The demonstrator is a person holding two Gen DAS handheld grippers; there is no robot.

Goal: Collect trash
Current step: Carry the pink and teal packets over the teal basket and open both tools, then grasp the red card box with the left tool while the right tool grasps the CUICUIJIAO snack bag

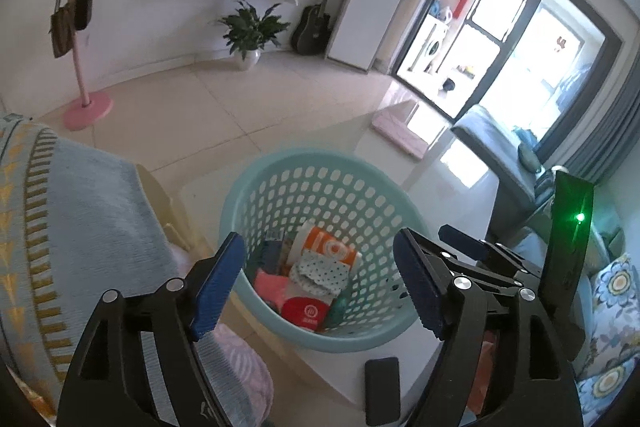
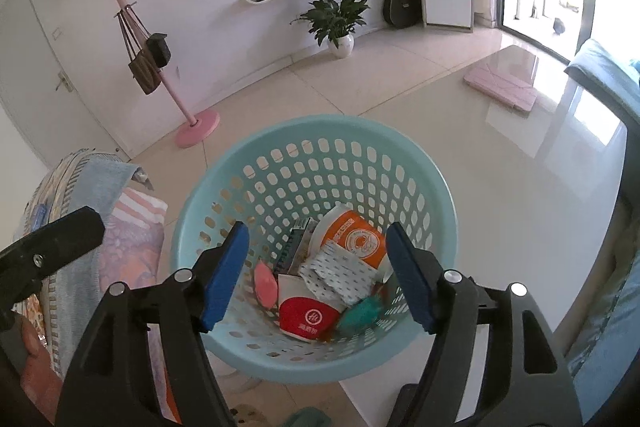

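A light blue perforated basket (image 1: 280, 167) (image 2: 248, 143) stands on the floor below both grippers. It holds trash: an orange-and-white paper cup (image 1: 332, 247) (image 2: 356, 235), a red-and-white cup (image 1: 306, 313) (image 2: 306, 317), a dotted wrapper (image 1: 320, 271) (image 2: 340, 275), a pink piece (image 1: 270, 285) (image 2: 266, 285), a teal wrapper (image 2: 360, 311) and a dark box (image 2: 298, 247). My left gripper (image 1: 316, 285) is open and empty above the basket. My right gripper (image 2: 318, 271) is open and empty above it. The right gripper's body also shows in the left wrist view (image 1: 492, 259).
A sofa arm with a blue knit throw (image 1: 80, 227) (image 2: 88, 187) is at the left. A black phone (image 1: 382, 387) lies on a white table edge. A glossy white table (image 2: 520, 155), pink mat (image 2: 500, 87), pink coat stand (image 2: 196, 123) and potted plant (image 2: 340, 15) lie beyond.
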